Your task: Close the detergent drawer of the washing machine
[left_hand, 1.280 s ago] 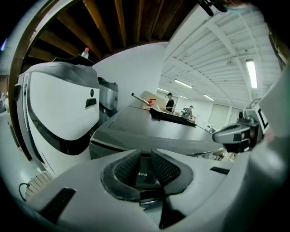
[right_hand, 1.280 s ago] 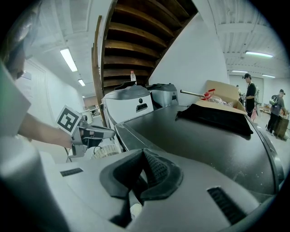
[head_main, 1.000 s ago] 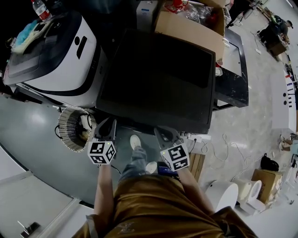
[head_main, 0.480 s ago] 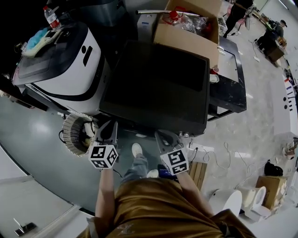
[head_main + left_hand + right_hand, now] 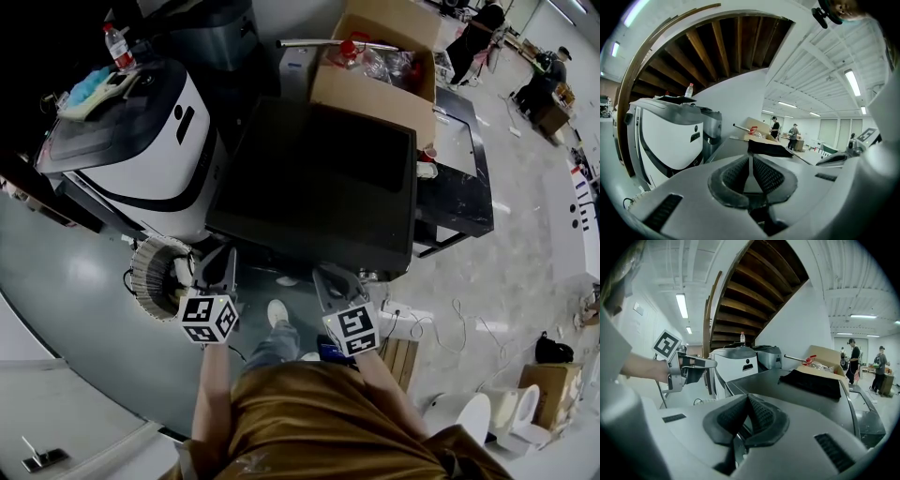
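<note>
The dark washing machine (image 5: 319, 183) stands straight ahead and only its flat top shows from the head view. Its front and the detergent drawer are hidden below that top edge. My left gripper (image 5: 218, 261) hangs before the machine's left front corner, and my right gripper (image 5: 328, 279) before its right front part. Both are short of the machine and touch nothing. The left gripper (image 5: 750, 161) has its ribbed pads pressed together with nothing between them, and so does the right gripper (image 5: 747, 401). A black cloth (image 5: 815, 379) lies on the machine's top.
A white and black machine (image 5: 141, 141) stands at the left, with a water bottle (image 5: 117, 44) on it. A round woven basket (image 5: 155, 274) sits on the floor by my left gripper. An open cardboard box (image 5: 380, 61) stands behind the washer and a black table (image 5: 461, 173) to its right.
The head view has shifted, so the machines sit a little higher and further left. Both grippers stay shut in about the same place before the washer's front.
</note>
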`<state>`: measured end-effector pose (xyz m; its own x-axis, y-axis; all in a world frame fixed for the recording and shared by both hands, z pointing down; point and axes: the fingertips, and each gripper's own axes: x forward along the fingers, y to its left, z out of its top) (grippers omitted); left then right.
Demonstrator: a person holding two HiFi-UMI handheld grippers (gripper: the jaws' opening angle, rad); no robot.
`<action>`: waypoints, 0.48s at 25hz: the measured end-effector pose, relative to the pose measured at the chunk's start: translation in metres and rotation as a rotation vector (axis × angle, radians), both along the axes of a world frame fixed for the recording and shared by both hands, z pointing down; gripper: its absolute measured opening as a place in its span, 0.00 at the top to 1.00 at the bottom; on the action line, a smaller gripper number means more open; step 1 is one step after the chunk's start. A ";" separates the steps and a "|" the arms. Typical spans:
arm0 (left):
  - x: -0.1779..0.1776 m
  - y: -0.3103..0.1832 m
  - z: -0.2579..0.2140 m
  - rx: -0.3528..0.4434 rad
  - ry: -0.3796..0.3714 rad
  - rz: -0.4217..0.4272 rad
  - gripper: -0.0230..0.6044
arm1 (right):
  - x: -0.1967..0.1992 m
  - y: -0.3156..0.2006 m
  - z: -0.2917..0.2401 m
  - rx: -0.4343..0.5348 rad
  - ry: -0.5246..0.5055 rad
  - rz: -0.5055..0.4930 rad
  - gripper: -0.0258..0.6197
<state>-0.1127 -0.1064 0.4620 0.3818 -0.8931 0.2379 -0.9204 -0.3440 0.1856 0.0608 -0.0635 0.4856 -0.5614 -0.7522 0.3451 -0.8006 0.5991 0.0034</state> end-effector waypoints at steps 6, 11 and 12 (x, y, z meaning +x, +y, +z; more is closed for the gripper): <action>-0.003 0.004 -0.009 0.021 -0.013 0.004 0.89 | -0.004 0.002 -0.004 0.020 -0.004 0.006 0.94; -0.008 0.008 -0.008 0.020 -0.011 0.004 0.89 | -0.011 0.004 -0.003 0.018 -0.004 0.004 0.94; -0.010 0.010 -0.008 0.019 -0.011 0.003 0.89 | -0.013 0.005 -0.002 0.016 -0.004 0.003 0.94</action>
